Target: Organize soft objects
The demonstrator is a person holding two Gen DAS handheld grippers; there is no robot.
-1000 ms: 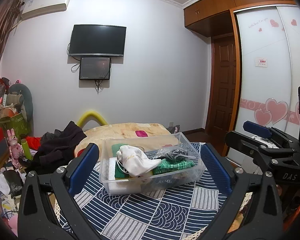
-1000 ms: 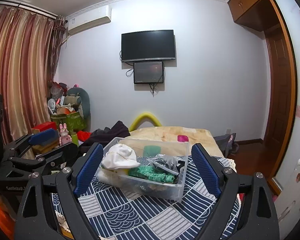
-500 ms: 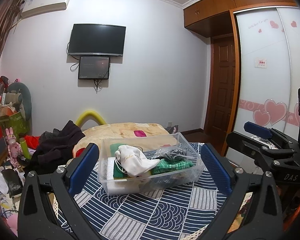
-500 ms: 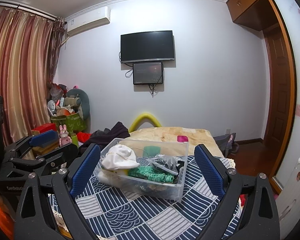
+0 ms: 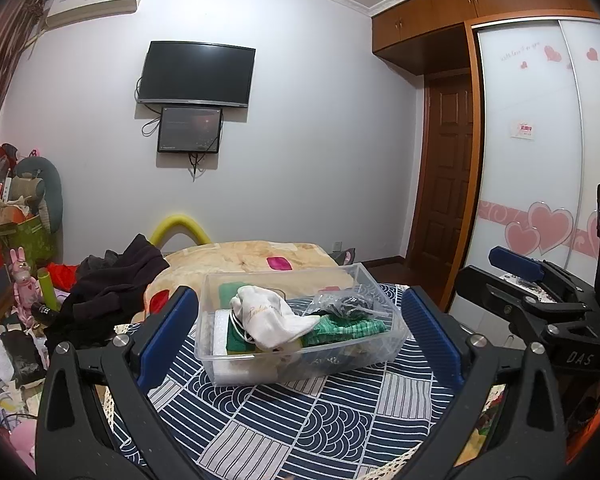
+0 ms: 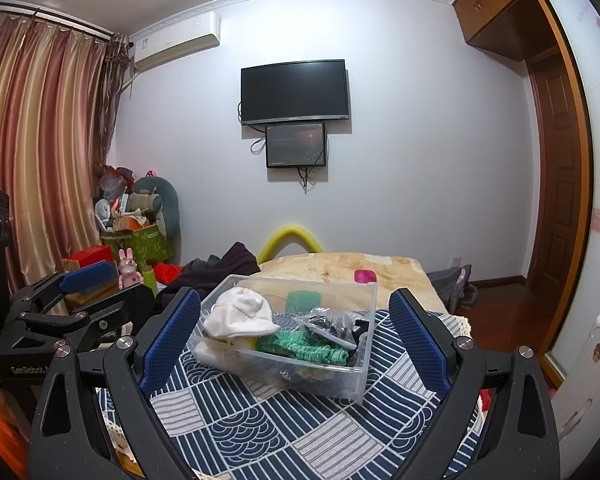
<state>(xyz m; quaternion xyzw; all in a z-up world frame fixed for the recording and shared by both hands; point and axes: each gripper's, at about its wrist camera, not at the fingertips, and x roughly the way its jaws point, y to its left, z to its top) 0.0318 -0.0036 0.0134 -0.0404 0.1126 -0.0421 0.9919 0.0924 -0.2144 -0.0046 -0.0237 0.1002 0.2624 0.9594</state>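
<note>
A clear plastic bin (image 5: 380,356) (image 6: 352,380) stands on a table with a navy and white patterned cloth (image 5: 284,432) (image 6: 260,432). In it lie a white cloth pouch (image 5: 276,316) (image 6: 240,312), a green knitted piece (image 5: 340,328) (image 6: 304,348) and a clear bag of dark items (image 5: 344,304) (image 6: 328,328). My left gripper (image 5: 300,336) is open and empty, just short of the bin. My right gripper (image 6: 296,336) is open and empty too, at the same distance. Each gripper shows in the other's view, the right (image 5: 540,304) and the left (image 6: 72,312).
Behind the table is a bed with a beige blanket (image 5: 260,260) and dark clothes (image 5: 116,280). Cluttered boxes and toys (image 5: 16,264) stand at the left. A wardrobe with heart decals (image 5: 540,200) and a door (image 6: 556,200) are at the right.
Both grippers have lifted and pulled back slightly; the bin sits a little lower in both views. Both jaws stay open and nothing in the bin has moved.
</note>
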